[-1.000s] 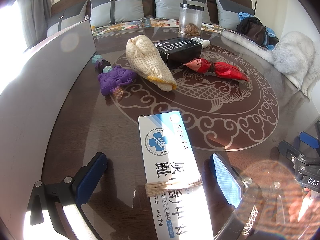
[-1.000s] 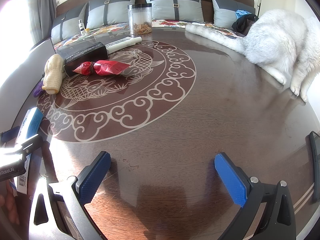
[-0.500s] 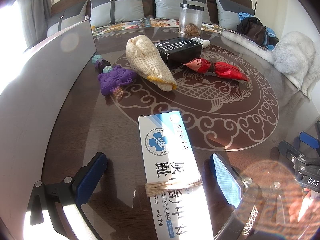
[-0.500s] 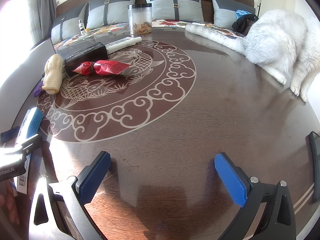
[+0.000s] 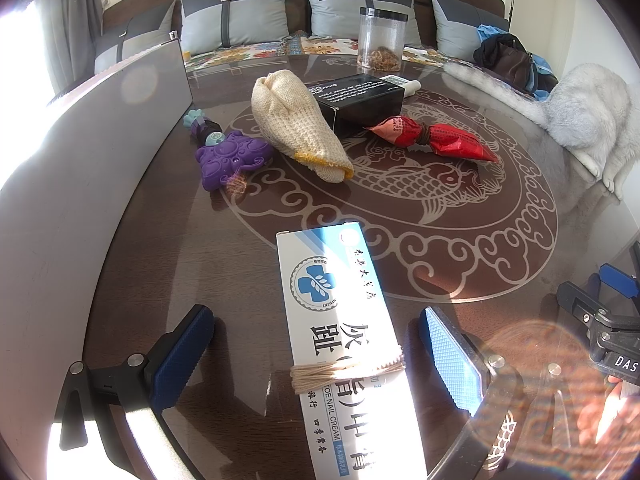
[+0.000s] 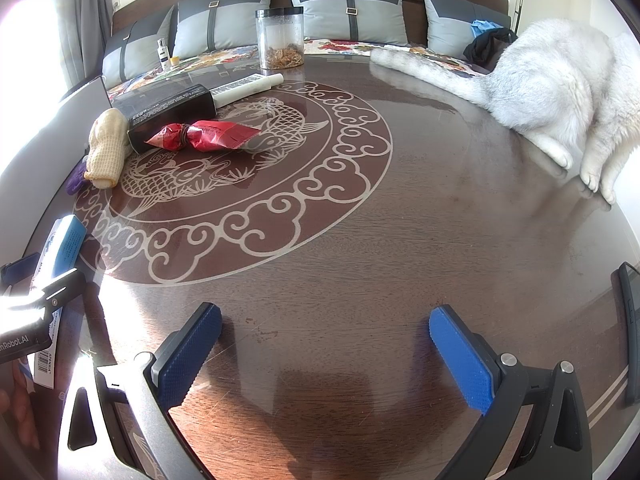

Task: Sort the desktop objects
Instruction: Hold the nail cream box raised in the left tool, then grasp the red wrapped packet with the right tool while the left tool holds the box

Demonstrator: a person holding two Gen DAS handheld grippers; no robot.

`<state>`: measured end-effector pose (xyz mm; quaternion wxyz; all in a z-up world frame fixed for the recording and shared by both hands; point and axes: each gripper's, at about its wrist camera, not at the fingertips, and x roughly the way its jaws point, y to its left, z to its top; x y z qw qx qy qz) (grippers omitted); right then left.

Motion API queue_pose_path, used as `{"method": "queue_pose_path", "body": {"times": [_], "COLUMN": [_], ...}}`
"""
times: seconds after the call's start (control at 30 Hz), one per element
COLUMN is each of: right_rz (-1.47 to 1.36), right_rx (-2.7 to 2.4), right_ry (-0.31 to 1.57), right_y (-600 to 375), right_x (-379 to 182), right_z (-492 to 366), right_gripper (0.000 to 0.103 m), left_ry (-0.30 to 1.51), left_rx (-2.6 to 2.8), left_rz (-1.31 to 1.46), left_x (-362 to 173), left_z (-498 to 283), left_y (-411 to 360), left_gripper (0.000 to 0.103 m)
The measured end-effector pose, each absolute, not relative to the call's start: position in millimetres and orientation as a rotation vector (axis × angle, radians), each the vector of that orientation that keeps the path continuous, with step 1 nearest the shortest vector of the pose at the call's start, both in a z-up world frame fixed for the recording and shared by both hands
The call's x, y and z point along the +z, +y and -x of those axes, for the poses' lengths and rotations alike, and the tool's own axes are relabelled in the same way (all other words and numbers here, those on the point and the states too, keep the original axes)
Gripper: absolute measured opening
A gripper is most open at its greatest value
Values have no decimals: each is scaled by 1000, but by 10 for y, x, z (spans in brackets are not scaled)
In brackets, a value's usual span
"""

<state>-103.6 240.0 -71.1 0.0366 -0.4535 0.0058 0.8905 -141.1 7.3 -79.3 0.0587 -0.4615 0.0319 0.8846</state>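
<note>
Nothing has shifted over the last second: left gripper (image 5: 316, 354) hangs wide open astride the nail cream box (image 5: 344, 344) at lower centre, apparently not touching it; right gripper (image 6: 326, 350) gapes empty over bare table (image 6: 400, 240). Sorting has stalled.

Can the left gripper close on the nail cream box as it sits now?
Probably yes. The left gripper is open with the nail cream box lying lengthwise between its fingers, neither pad touching it, and nothing else in the gap.
</note>
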Motion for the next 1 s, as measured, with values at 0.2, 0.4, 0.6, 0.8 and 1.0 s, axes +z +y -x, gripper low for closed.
{"method": "queue_pose_path", "body": {"times": [0.2, 0.4, 0.6, 0.8, 1.0], "right_rz": [1392, 1392, 1392, 1492, 1552], "right_rx": [2734, 2734, 2734, 2839, 3087], "right_ry": [18, 18, 17, -17, -483], "right_y": [2400, 2399, 2398, 2310, 1788], "right_x": [-713, -713, -710, -635, -214], "right_z": [1037, 1037, 1035, 1054, 1903], "right_gripper": [103, 103, 103, 101, 101], "left_ry": [99, 77, 96, 31, -35], "left_rx": [2678, 2617, 2563, 2565, 2545], "left_rz": [1401, 1455, 1451, 1420, 1398], "left_x": [-790, -702, -649, -648, -647], "left_z": [1411, 1376, 1203, 1009, 1021], "left_y": [72, -3, -64, -216, -266], "left_gripper": [103, 81, 43, 43, 43]}}
